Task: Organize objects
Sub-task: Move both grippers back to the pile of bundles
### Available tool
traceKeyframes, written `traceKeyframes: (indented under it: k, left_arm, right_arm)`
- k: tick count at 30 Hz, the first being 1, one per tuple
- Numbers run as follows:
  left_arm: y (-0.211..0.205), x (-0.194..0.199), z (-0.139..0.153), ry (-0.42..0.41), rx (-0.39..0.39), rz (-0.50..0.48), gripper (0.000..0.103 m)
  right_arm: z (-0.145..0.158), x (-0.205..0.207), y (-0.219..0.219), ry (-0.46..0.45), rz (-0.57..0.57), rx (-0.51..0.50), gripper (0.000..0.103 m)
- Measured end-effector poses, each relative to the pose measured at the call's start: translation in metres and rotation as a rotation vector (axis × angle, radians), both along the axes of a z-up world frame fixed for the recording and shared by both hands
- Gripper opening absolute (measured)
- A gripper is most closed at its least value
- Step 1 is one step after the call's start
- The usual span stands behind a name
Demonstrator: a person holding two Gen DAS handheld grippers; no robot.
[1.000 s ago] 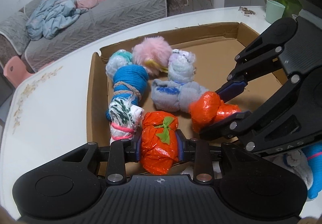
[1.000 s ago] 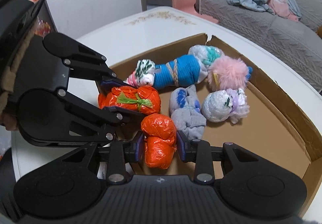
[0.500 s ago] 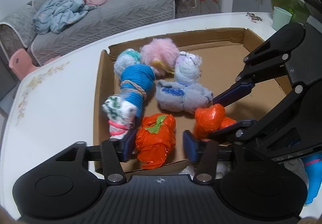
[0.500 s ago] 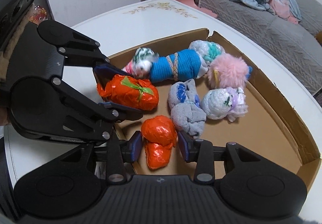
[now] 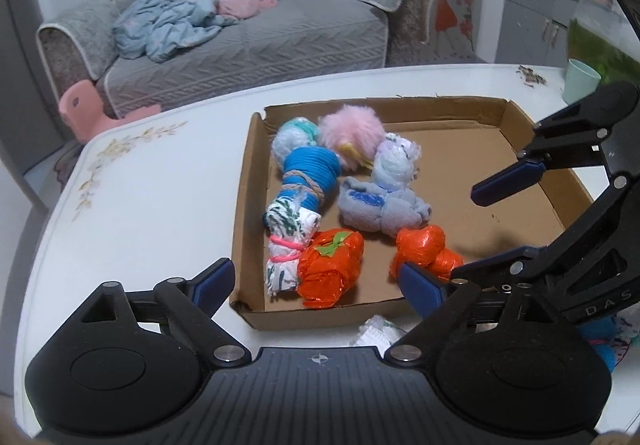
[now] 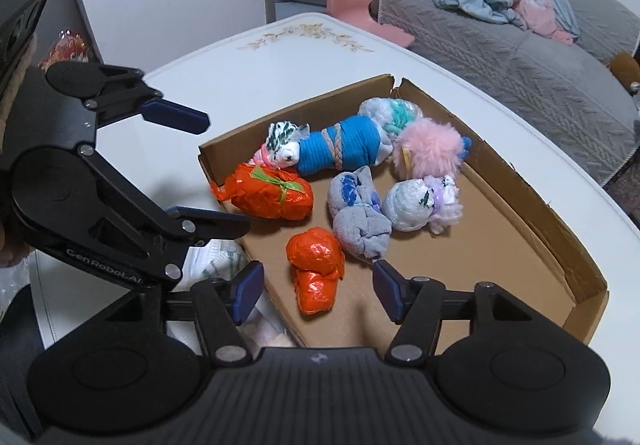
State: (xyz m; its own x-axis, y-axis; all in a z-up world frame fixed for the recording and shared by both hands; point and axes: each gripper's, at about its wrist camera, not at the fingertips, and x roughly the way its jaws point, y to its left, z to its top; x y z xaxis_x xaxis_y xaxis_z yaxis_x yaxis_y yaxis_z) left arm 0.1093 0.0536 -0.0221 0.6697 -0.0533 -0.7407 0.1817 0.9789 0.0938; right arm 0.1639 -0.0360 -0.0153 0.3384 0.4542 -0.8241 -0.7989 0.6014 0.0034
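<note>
Cardboard tray (image 5: 448,113) of wrapped bundles (image 5: 330,268)

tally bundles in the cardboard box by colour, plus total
Orange: 2, one with a green tie, one plain
Blue, rope-wrapped: 1
Pink fluffy: 1
Grey-blue: 1
White/pale patterned: 3
Total: 8

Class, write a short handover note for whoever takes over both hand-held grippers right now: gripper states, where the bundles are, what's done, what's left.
Left hand-held gripper: open, empty.
Right hand-held gripper: open, empty.
Cardboard tray: holds the orange bundle with green tie, the plain orange bundle, the grey sock roll, the blue roll and the pink pompom.
Done: both orange bundles lie in the tray.
Left: a white bundle and more lie outside, at the tray's near edge.
</note>
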Motion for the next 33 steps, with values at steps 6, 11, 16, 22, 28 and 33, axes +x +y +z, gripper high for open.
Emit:
traceKeyframes:
  k: [6,11,16,22,28,33]
  left_arm:
    - [0.003,-0.007,0.005,-0.012,-0.026,0.055,0.093]
    - [0.003,-0.014,0.008,-0.027,-0.025,0.082,0.093]
    - [0.003,-0.022,0.011,-0.032,-0.034,0.095,0.093]
    - [0.003,-0.035,0.018,-0.041,-0.059,0.112,0.094]
    - [-0.003,-0.057,0.025,-0.072,-0.054,0.118,0.096]
    - [-0.007,-0.082,0.028,-0.102,-0.053,0.119,0.098]
  right_arm:
    - [0.004,-0.005,-0.002,-0.006,-0.055,0.001,0.063]
    - [0.006,-0.011,-0.004,-0.012,-0.089,0.004,0.063]
    - [0.01,-0.017,-0.007,-0.019,-0.108,0.008,0.064]
    - [0.018,-0.028,-0.012,-0.027,-0.129,0.027,0.067]
    - [0.026,-0.049,-0.024,-0.042,-0.142,0.069,0.071]
    - [0.032,-0.073,-0.041,-0.063,-0.169,0.117,0.074]
